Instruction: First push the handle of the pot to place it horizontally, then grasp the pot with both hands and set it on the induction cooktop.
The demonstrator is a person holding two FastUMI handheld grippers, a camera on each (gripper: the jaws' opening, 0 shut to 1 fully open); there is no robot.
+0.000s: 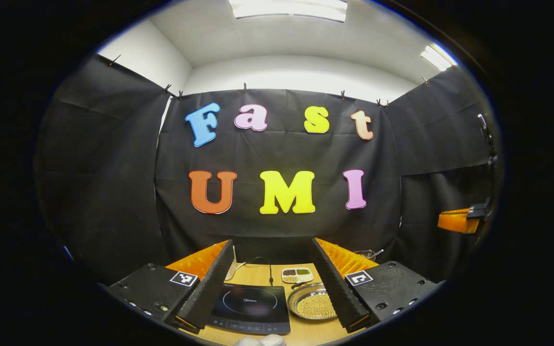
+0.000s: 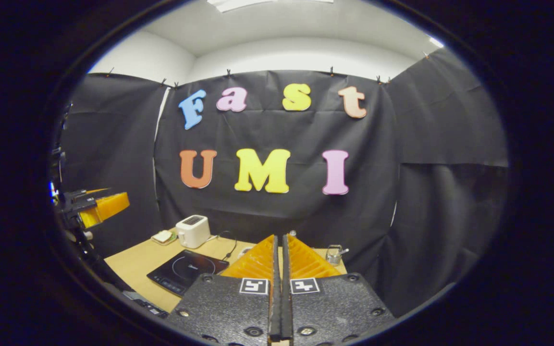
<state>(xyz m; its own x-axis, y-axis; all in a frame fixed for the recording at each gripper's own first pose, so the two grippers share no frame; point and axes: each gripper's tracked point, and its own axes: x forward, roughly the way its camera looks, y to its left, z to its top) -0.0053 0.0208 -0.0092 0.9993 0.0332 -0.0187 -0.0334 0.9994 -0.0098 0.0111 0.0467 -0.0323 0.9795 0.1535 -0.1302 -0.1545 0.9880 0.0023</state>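
Nothing started: left gripper (image 1: pixel 273 288) hangs wide above the cooktop (image 1: pixel 252 307), right gripper (image 2: pixel 278 288) pinched empty. Next, I reckon, nudge the pot (image 1: pixel 313 302) handle level.

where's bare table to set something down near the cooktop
In the right gripper view, bare wooden table lies left of the induction cooktop, in front of the toaster. In the left gripper view it is crowded right of the cooktop: the pot sits close beside it, with a divided dish behind.
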